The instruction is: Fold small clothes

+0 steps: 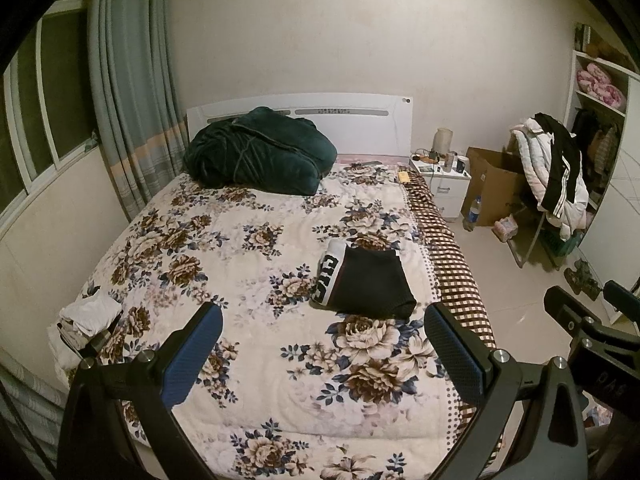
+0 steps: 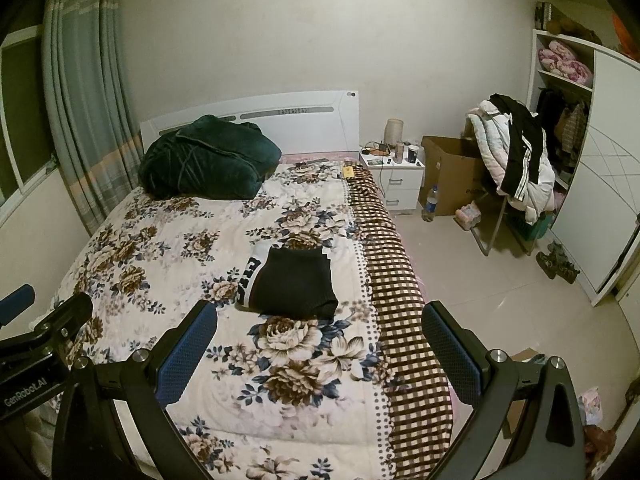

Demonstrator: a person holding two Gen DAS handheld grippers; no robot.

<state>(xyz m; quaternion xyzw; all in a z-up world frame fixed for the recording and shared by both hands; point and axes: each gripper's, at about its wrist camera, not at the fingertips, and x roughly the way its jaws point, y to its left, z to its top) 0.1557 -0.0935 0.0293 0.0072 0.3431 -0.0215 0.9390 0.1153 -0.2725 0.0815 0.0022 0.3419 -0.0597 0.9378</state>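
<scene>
The left gripper [image 1: 322, 350] hangs above the near part of the bed with its blue-padded jaws spread wide and nothing between them. The right gripper [image 2: 318, 344] is held the same way, jaws far apart and empty, over the bed's right edge.

Just beyond both sets of fingers lies a folded black garment [image 1: 366, 280] [image 2: 294, 282], resting flat on the floral quilt [image 1: 240, 240] [image 2: 180, 232] toward the bed's right side. It is folded into a compact, roughly square bundle, with a white waistband carrying bold black lettering along its left edge. Its fabric looks smooth and dark, with the bottom corner slightly rounded.

At the quilt's near-left corner sits a loose heap of pale small clothes [image 1: 90, 316], crumpled and unfolded. A brown-and-cream checked blanket [image 1: 452, 264] [image 2: 400, 280] runs down the bed's right side. At the head, a dark green robe [image 1: 256, 150] [image 2: 208, 156] is bunched against the white headboard [image 1: 360, 120] [image 2: 304, 120].
</scene>
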